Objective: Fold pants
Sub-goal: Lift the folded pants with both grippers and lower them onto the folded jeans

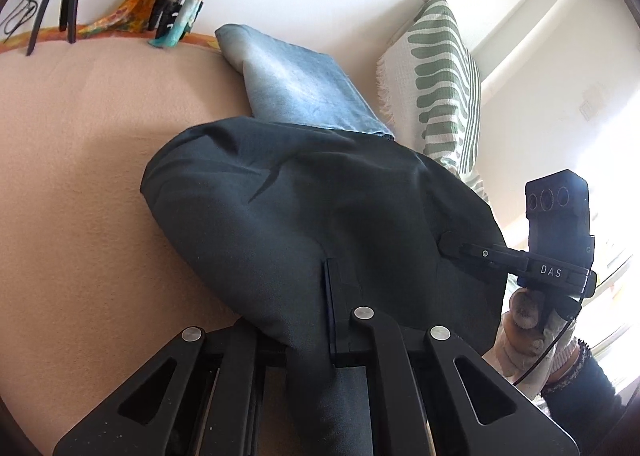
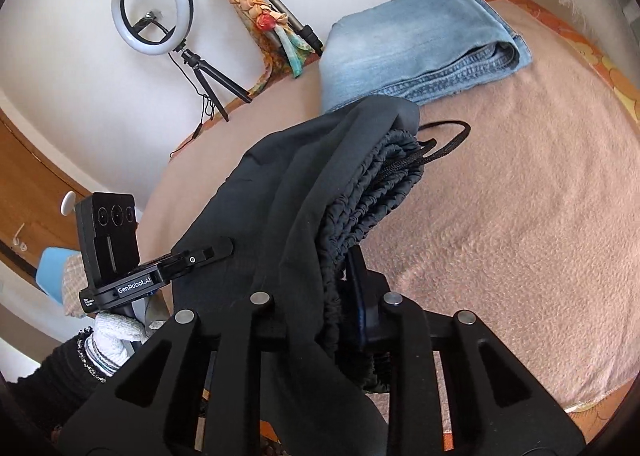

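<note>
— Both tongs grip the black pants (image 1: 304,216): left gripper (image 1: 340,320) nearly pressed together on thin cloth, right gripper (image 2: 340,288) pinching the thicker elastic waistband.

— Where are the pants?

— Lifted over the pink blanket (image 2: 500,236), folded jeans (image 2: 420,44) beyond. Only the right view shows the drawstring (image 2: 444,144) and ring light (image 2: 152,8); only the left shows the striped cushion (image 1: 444,76).

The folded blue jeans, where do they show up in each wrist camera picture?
Left wrist: folded blue jeans upper centre, just beyond the black pants.
Right wrist: jeans upper right, behind the black pants.
Shared landmark: the peach blanket under both garments.
</note>
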Demonstrator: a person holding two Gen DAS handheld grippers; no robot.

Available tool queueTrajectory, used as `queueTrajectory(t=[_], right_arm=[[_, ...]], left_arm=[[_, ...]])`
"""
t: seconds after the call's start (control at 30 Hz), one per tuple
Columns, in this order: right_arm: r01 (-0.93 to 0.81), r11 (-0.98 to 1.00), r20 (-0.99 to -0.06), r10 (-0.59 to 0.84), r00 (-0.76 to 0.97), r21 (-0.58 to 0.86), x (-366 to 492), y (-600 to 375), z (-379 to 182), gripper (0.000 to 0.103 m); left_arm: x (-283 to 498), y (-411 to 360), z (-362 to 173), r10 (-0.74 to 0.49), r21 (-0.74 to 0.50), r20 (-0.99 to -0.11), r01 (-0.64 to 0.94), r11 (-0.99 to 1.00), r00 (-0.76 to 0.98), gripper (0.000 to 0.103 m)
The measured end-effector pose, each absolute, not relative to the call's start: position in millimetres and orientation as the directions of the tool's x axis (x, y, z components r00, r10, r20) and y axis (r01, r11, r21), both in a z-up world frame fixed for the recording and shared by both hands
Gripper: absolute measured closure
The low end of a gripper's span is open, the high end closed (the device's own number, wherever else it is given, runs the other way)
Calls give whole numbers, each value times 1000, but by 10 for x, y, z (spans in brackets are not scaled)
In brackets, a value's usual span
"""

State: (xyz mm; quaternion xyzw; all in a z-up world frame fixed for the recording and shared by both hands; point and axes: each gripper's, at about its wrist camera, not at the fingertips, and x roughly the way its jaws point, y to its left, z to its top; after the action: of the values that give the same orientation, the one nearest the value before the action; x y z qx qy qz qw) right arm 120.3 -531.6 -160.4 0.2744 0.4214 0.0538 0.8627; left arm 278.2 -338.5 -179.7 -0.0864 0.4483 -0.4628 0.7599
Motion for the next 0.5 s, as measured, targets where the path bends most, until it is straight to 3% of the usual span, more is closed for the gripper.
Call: queueTrajectory(t=[0.5], right_arm=[[76, 928, -641, 190, 743, 364, 1339, -5223, -604, 81]], left_arm=[[3056, -3475, -862, -825, -446, -505, 740, 503, 256, 97]])
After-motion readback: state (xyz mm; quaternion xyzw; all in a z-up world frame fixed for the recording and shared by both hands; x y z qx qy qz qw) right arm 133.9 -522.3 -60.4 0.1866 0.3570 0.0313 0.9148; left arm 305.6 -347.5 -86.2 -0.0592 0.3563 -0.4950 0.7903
